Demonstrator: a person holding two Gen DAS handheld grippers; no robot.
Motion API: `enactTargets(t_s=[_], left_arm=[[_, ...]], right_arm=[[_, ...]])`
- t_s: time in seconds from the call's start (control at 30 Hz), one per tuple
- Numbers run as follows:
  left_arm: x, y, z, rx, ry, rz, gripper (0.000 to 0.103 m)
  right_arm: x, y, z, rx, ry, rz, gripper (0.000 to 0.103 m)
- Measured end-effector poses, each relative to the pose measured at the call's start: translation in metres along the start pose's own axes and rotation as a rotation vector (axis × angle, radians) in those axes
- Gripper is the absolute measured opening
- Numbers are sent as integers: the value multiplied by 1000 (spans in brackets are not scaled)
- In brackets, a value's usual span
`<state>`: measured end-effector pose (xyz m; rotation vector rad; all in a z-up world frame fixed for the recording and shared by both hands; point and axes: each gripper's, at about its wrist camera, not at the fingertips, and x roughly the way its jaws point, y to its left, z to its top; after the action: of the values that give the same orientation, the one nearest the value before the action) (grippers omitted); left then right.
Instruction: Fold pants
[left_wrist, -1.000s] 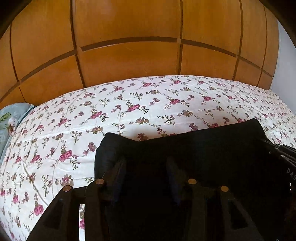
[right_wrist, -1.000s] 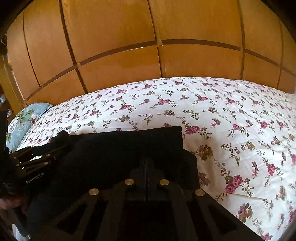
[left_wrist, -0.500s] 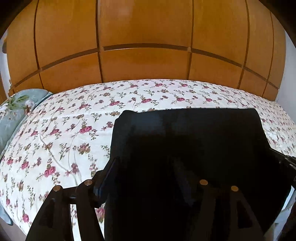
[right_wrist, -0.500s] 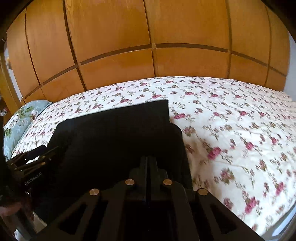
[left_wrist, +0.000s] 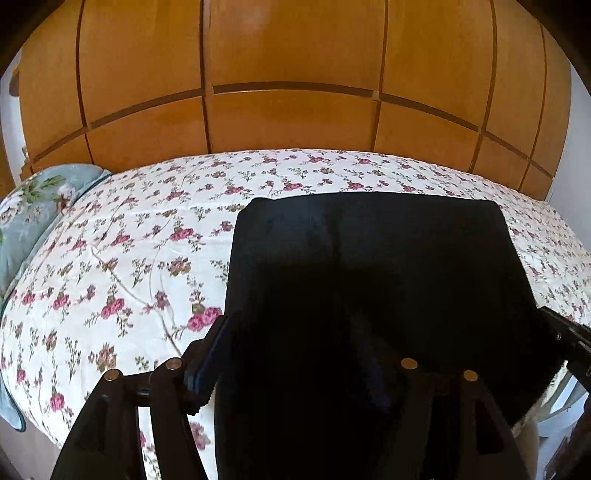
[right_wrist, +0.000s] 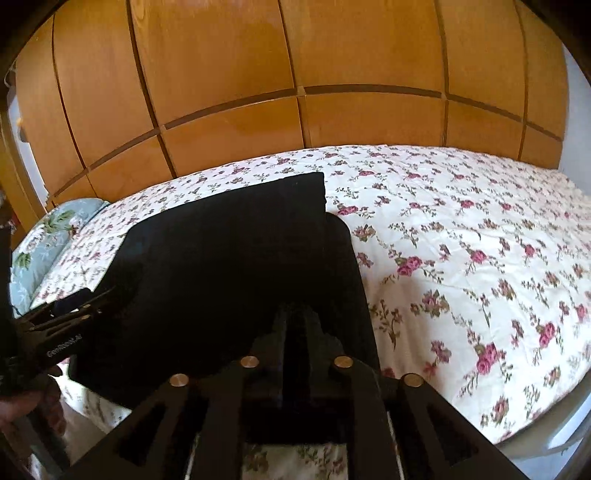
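Folded black pants (left_wrist: 369, 266) lie on the floral bedspread (left_wrist: 129, 258) and reach past its near edge. They also show in the right wrist view (right_wrist: 229, 266). My left gripper (left_wrist: 291, 339) is open, its fingers spread wide over the pants' near left part; the left finger (left_wrist: 212, 354) sits beside the pants' left edge, the right one is lost against the dark cloth. My right gripper (right_wrist: 297, 325) is shut on the pants' near right corner. The left gripper's body shows in the right wrist view (right_wrist: 55, 328).
A wooden panelled wardrobe (left_wrist: 295, 74) stands behind the bed. A light blue floral pillow (left_wrist: 33, 206) lies at the bed's left end. The bed's near edge (right_wrist: 535, 435) drops away at the lower right.
Both grippers have pulled back toward the near edge and risen, so more of the pants lies flat ahead. The right gripper stays shut on the cloth; the left stays open.
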<state>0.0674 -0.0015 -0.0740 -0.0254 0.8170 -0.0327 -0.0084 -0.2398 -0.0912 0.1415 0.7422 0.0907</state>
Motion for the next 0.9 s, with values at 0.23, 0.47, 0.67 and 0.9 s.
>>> enactTargets(t_s=[0.23, 0.47, 0.67, 0.9], left_arm=[[-8, 1, -10, -20, -5, -10, 68], [-17, -3, -4, 0, 37, -20, 67], [-14, -4, -14, 3, 18, -14, 71], [-18, 0, -12, -17, 15, -28, 73]], right_arm=[[-3, -10, -14, 7, 7, -8, 42], [-16, -1, 1, -54, -15, -50, 10], [-2, -35, -5, 59, 42, -47, 0], [-30, -41, -1, 126, -50, -8, 1]])
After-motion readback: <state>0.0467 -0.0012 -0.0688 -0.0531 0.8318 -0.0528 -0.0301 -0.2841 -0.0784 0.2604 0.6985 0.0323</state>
